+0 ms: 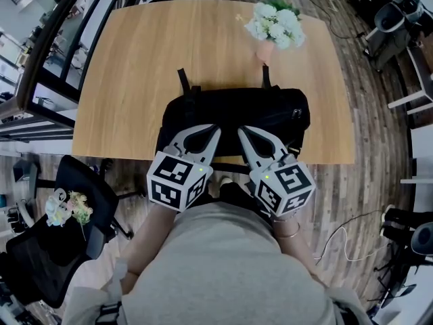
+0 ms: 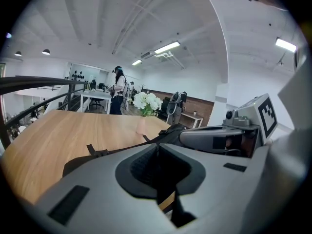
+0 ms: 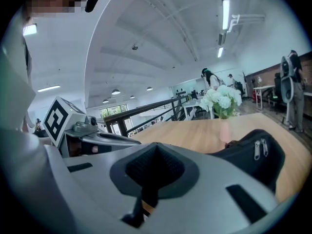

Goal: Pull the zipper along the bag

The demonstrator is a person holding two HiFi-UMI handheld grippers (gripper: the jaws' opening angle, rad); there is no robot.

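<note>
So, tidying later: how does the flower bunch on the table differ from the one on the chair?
The table bunch stands in a pink vase; the chair bunch rests on a black chair. The table bunch is white; the chair bunch mixes pastel colours. Both are flowers.

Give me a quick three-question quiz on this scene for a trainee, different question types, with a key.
1. True or false: the black bag lies at the table's near edge.
2. Multiple choice: the white flowers stand A) on the bag, B) beyond the bag, at the table's far side, C) inside the bag.
3. Fill in: the left hand-held gripper and the right hand-held gripper both have their jaws ____.
Key: 1 true; 2 B; 3 shut.
</note>
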